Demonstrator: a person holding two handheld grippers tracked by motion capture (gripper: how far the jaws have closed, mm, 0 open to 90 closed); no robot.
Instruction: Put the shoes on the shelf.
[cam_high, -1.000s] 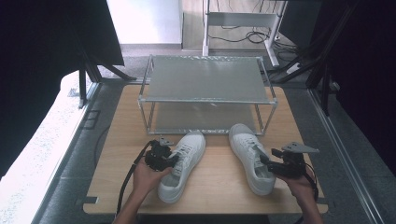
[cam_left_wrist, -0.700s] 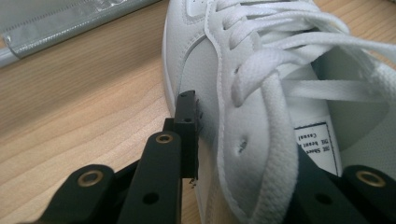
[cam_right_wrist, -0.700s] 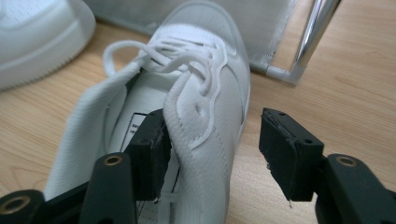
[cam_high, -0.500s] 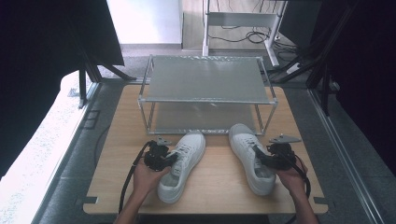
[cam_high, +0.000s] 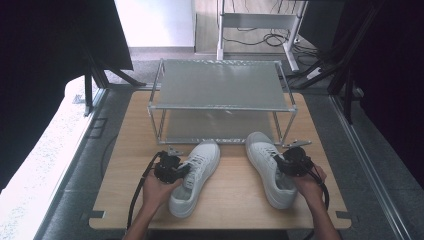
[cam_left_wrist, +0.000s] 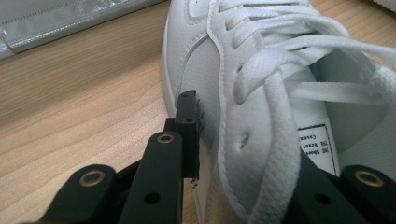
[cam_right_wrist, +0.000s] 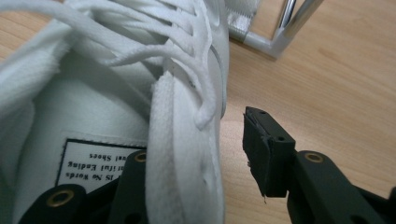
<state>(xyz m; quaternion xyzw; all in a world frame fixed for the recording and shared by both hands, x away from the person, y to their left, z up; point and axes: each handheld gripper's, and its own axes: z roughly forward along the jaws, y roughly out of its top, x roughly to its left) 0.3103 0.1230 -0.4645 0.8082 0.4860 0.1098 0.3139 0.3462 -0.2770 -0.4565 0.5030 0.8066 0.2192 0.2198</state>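
Two white leather lace-up sneakers lie side by side near the front edge of the light wooden desk (cam_high: 235, 200), toes pointing toward the silver two-tier metal wire rack (cam_high: 220, 90) that stands along the back half.

The left gripper (cam_high: 172, 170) straddles the outer collar wall of the left white sneaker (cam_high: 196, 175). In the left gripper view one black jaw lies outside against the leather and the other sits inside the shoe opening, so the tongs pinch that side wall.

The right gripper (cam_high: 289, 162) sits at the right white sneaker (cam_high: 267, 167) in the same way, but in the right gripper view the outer jaw stands apart from the leather. These tongs are spread and do not yet bite.

To do this step well, the right jaws should probably close squarely on the collar wall, below the padded rim and clear of the loose white laces (cam_right_wrist: 140, 51), so neither shoe swings when lifted.

Both rack shelves appear bare; each shoe holds only its insole with a printed label (cam_left_wrist: 320, 144).
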